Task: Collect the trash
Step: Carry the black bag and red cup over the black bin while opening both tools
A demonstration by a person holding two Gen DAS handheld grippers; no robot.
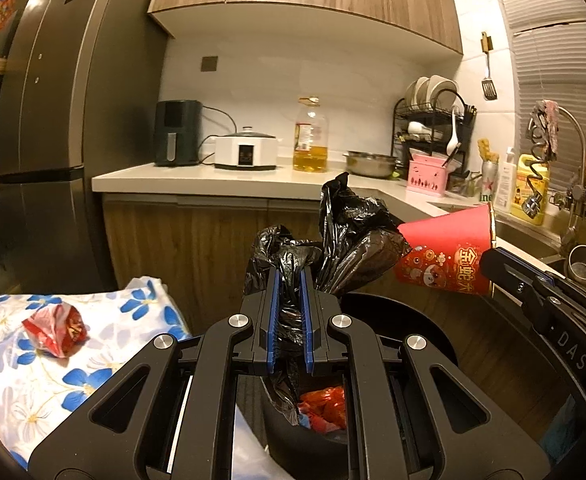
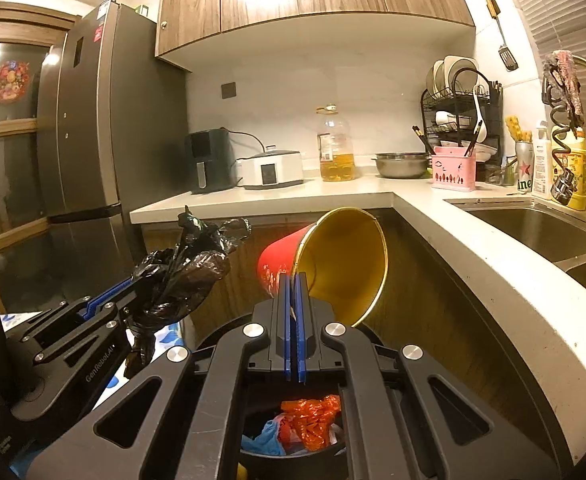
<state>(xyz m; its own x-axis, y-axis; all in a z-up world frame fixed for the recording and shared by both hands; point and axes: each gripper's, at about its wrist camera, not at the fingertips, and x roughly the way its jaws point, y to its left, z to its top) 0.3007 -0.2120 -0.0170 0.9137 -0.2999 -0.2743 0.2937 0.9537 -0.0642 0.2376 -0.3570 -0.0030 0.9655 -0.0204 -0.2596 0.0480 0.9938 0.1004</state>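
Below my wrists, the black bin (image 2: 293,454) already held orange wrappers (image 2: 313,420). My left gripper (image 1: 290,280) clamped the black bag liner (image 1: 349,240), holding its mouth up. My right gripper (image 2: 294,284) pinched the rim of the red paper cup (image 2: 333,264), tilted above the bin. I judged it best to centre the cup before releasing. A crumpled red wrapper (image 1: 55,330) waited on the floral cloth (image 1: 105,360).

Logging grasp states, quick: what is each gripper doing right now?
Left gripper: closed on the black trash bag.
Right gripper: closed on the rim of the red paper cup.
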